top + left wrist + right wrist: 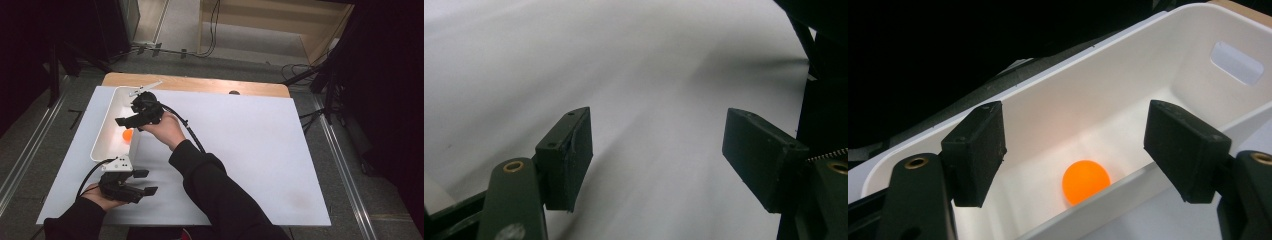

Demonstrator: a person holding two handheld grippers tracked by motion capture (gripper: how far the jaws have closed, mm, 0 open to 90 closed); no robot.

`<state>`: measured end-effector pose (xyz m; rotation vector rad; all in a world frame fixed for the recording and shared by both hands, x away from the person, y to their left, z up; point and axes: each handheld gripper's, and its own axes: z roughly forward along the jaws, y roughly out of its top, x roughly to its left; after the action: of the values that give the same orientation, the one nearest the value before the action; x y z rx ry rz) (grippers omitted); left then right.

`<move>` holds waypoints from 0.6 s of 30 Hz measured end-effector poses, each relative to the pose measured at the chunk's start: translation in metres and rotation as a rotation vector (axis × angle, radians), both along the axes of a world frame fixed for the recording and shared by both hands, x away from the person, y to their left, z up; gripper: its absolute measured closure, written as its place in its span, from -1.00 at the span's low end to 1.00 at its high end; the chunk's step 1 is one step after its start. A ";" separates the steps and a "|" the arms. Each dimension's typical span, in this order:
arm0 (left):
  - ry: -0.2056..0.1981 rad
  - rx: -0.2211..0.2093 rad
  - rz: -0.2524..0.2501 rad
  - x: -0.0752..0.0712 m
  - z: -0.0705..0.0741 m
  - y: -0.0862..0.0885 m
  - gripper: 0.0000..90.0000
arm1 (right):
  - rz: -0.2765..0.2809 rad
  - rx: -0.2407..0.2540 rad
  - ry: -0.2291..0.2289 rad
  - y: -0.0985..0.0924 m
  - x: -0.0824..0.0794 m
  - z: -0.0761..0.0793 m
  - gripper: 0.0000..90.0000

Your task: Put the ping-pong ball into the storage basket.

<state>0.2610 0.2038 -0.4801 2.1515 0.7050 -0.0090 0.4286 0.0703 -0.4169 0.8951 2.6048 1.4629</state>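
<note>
An orange ball (127,135) lies on the floor of a long white bin (107,120) at the left of the table; the right gripper view looks down on the ball (1086,182) inside the bin (1128,95). My right gripper (131,122) hovers over the bin's near rim, open, with nothing between its jaws. The ball sits below and between the jaws of this right gripper (1075,150). My left gripper (146,182) rests low near the table's front left, open and empty. In its own view the left gripper (656,150) faces bare white tabletop.
A white sheet (250,140) covers the table, with a strip of wood (200,84) showing at the far edge. The right forearm in a dark sleeve (220,190) crosses the table's middle. Cables and dark stands line the floor beyond.
</note>
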 end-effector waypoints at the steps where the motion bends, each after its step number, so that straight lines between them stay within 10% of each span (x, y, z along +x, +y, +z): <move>1: -0.003 0.002 -0.002 0.000 0.000 0.000 -0.36 | 0.001 -0.001 0.002 -0.001 -0.001 0.002 -0.48; 18: 0.005 0.000 0.009 0.000 0.000 0.000 -0.36 | -0.001 -0.026 -0.016 -0.042 -0.017 0.011 -0.48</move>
<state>0.2607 0.2040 -0.4802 2.1491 0.7177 -0.0089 0.4113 0.0281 -0.4063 0.8783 2.6049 1.4265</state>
